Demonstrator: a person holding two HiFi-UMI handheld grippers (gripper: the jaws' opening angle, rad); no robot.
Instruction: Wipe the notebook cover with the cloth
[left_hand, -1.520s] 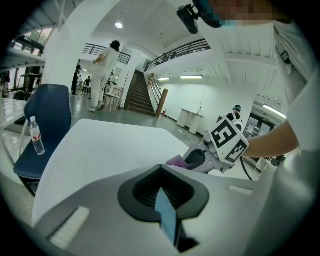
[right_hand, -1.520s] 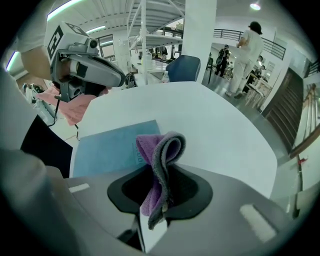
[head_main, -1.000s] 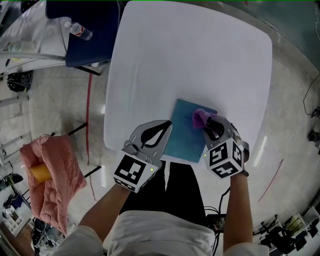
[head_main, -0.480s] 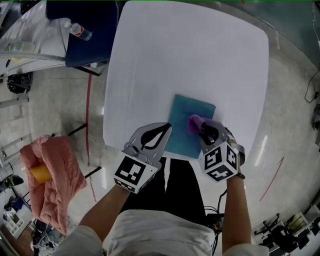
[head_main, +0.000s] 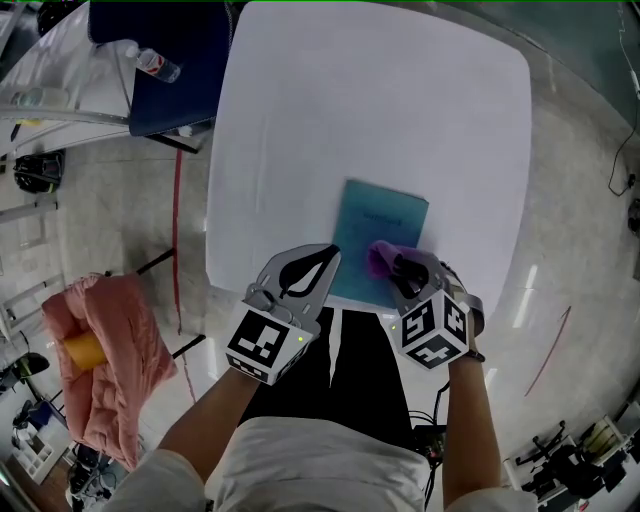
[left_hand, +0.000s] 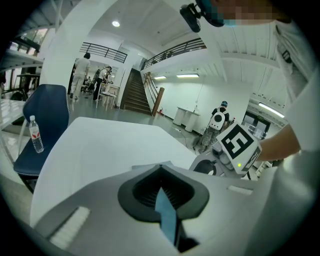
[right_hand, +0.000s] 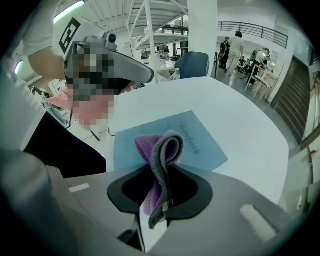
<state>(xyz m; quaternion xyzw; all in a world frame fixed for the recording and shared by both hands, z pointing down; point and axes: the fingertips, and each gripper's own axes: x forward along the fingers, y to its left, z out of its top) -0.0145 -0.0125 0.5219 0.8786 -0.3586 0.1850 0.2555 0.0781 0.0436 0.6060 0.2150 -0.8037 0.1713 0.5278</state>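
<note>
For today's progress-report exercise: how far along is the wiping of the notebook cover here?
Done: the right gripper is shut on the purple cloth; the left gripper pinches the near edge of the blue notebook. In hand: the cloth is over the cover's near part. Left: the cover's far part; no frame shows how much is already wiped.

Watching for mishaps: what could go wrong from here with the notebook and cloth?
1. The left tongs pinch only the notebook's edge; a strong stroke might crease it or pull it free.
2. The notebook lies close to the table's near edge, so it could slide off.
3. The cloth is bunched in the right tongs; hard plastic may scrape the cover.
</note>
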